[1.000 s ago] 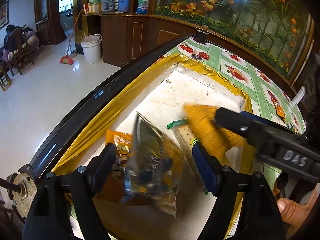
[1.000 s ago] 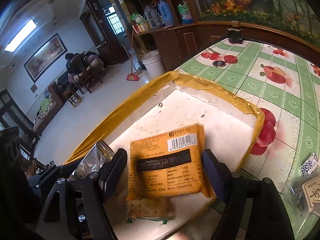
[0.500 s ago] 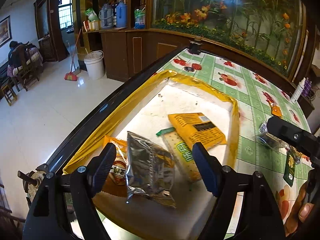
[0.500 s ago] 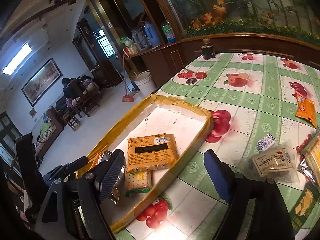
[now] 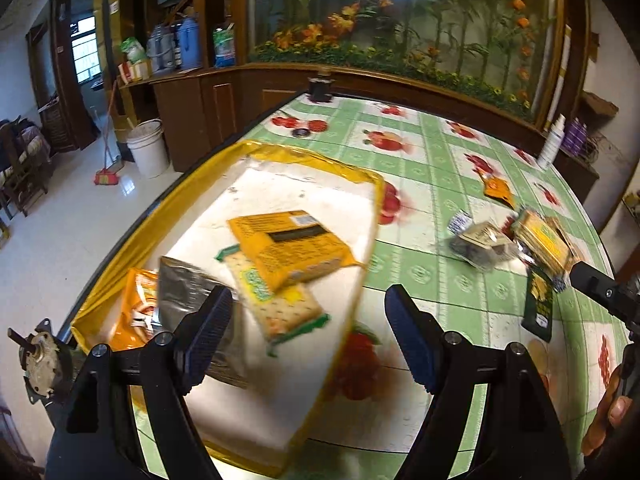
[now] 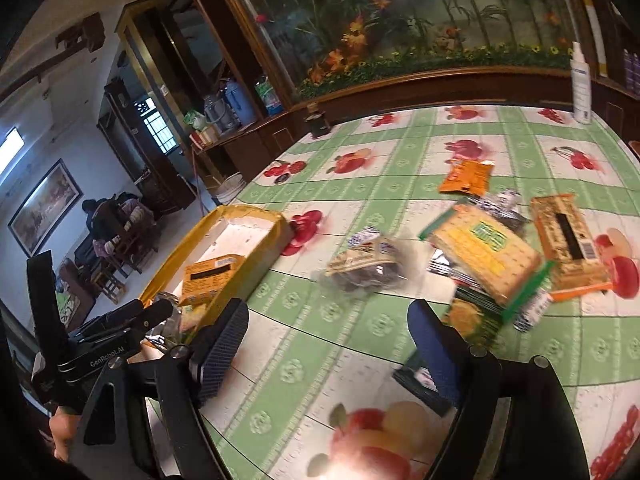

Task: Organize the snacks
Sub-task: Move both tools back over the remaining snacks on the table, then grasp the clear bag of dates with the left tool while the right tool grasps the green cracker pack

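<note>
Both sets of fingers stand wide with nothing between them: the left gripper (image 5: 306,332) hangs over the near end of the yellow-rimmed tray (image 5: 316,158) at the worktop's (image 6: 400,152) left edge, and the right gripper (image 6: 326,346) is over bare worktop to the tray's right. Inside the tray lie a yellow packet (image 5: 288,244) overlapping a cracker packet (image 5: 276,300), with a silver pouch (image 5: 188,292) and an orange packet (image 5: 136,312) towards its near left corner. More snacks sit in a loose heap (image 6: 492,252) near the worktop's right edge, well apart from the tray

Both claws wide open, nothing in them

Left claw (image 5: 308,332) and right claw (image 6: 326,354) both angled down, lower centre of frame.
</note>
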Action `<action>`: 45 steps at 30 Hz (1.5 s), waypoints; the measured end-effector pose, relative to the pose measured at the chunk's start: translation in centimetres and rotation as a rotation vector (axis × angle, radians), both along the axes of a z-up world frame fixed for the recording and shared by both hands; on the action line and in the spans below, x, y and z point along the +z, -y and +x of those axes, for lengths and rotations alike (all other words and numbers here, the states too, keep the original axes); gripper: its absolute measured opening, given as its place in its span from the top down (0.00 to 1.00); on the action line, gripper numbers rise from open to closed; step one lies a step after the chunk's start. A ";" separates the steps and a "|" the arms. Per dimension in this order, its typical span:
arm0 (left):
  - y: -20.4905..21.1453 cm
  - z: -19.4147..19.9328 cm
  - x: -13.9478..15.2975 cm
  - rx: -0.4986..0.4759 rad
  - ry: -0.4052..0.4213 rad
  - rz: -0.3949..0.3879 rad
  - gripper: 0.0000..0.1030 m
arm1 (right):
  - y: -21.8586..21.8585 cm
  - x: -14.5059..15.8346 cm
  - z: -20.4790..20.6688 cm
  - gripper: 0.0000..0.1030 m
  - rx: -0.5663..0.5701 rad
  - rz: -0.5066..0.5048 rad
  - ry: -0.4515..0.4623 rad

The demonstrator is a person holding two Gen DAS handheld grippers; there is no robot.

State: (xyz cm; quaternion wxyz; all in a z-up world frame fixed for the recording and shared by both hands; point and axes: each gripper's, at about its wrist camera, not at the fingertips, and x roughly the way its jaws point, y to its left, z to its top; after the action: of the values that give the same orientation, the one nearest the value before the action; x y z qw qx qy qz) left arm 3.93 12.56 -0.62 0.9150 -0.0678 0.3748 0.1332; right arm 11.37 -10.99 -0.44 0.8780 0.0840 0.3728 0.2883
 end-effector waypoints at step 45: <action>13.1 13.8 -3.1 -0.528 -0.112 0.103 0.24 | 1.5 -5.9 3.0 0.16 -0.134 -0.225 -0.113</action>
State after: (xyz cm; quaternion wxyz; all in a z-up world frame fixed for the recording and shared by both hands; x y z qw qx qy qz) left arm 17.75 -0.54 -3.72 0.8982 0.0865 0.4221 -0.0876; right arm 14.33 -12.51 -6.37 0.8767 0.0258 0.4452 0.1802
